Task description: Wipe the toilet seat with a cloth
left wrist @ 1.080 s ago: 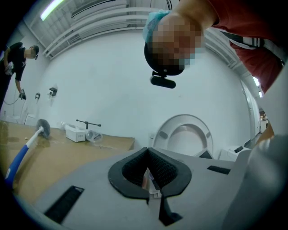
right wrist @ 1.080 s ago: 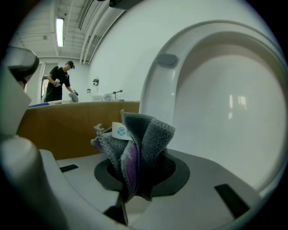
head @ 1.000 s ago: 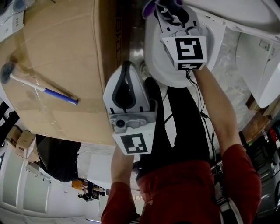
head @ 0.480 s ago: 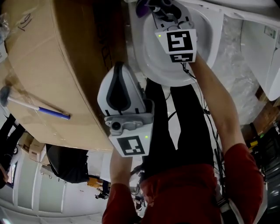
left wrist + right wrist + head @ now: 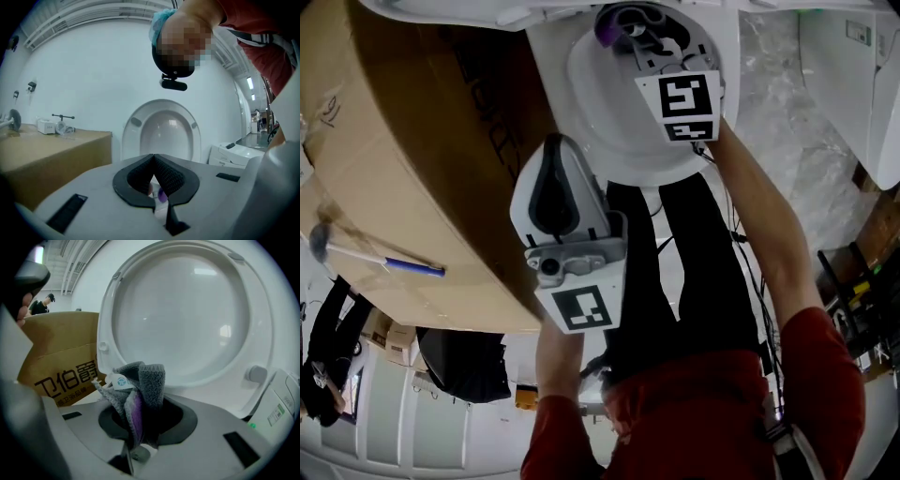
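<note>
The white toilet (image 5: 609, 141) stands at the top of the head view, its seat and lid (image 5: 187, 310) raised. My right gripper (image 5: 630, 26) reaches over the bowl and is shut on a grey and purple cloth (image 5: 614, 21). In the right gripper view the bunched cloth (image 5: 138, 385) sticks up out of the right gripper (image 5: 140, 411), close in front of the raised seat. My left gripper (image 5: 555, 164) hangs nearer me, left of the bowl's front rim, shut with nothing in it. Seen from the left gripper (image 5: 153, 161), the raised seat (image 5: 161, 131) is straight ahead.
A large cardboard box (image 5: 403, 169) stands tight against the toilet's left side, with a blue-handled tool (image 5: 380, 258) lying on it. White fixtures (image 5: 853, 75) stand at the right. The person's legs (image 5: 675, 272) and cables (image 5: 741, 244) are just before the bowl.
The right gripper has moved farther in over the bowl with the cloth. The head view has swung, so the toilet sits lower in the picture. The left gripper stays shut in much the same place.
</note>
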Motion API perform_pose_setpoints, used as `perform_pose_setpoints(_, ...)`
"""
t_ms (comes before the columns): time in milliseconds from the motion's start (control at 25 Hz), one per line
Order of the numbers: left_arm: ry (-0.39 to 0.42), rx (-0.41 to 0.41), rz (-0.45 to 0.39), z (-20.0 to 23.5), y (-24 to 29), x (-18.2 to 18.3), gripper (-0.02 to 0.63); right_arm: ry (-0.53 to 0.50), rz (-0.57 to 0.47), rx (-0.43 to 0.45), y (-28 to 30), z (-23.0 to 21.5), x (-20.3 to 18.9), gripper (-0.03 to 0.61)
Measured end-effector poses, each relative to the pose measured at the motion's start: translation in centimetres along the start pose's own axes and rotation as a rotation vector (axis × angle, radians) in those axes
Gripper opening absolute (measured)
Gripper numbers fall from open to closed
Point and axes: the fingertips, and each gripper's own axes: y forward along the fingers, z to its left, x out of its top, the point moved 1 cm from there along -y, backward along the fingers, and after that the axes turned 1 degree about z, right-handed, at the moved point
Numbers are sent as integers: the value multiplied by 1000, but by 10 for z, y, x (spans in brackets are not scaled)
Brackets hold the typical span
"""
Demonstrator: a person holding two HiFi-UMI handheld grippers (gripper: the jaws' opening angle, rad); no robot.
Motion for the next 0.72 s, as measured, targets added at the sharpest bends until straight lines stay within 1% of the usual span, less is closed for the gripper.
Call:
perform_pose_setpoints(160, 7, -44, 0, -18, 7, 0, 14, 54, 19, -92, -16, -38, -14, 86)
perform_pose_setpoints(280, 10, -62, -1, -26, 10, 3, 14, 93, 30, -162, -27, -68, -25, 86)
perform_pose_setpoints(480, 20, -84, 6, -35, 7, 5, 14, 187, 41, -286, -48, -121, -35, 86)
perform_pose_setpoints(560, 23, -88, 10, -38, 6, 6, 14, 201, 36, -308, -58, -133, -34, 86)
perform_pose_setpoints(720, 26, -98, 7, -43, 3, 12, 14, 221, 12, -313, -75, -139, -20, 86)
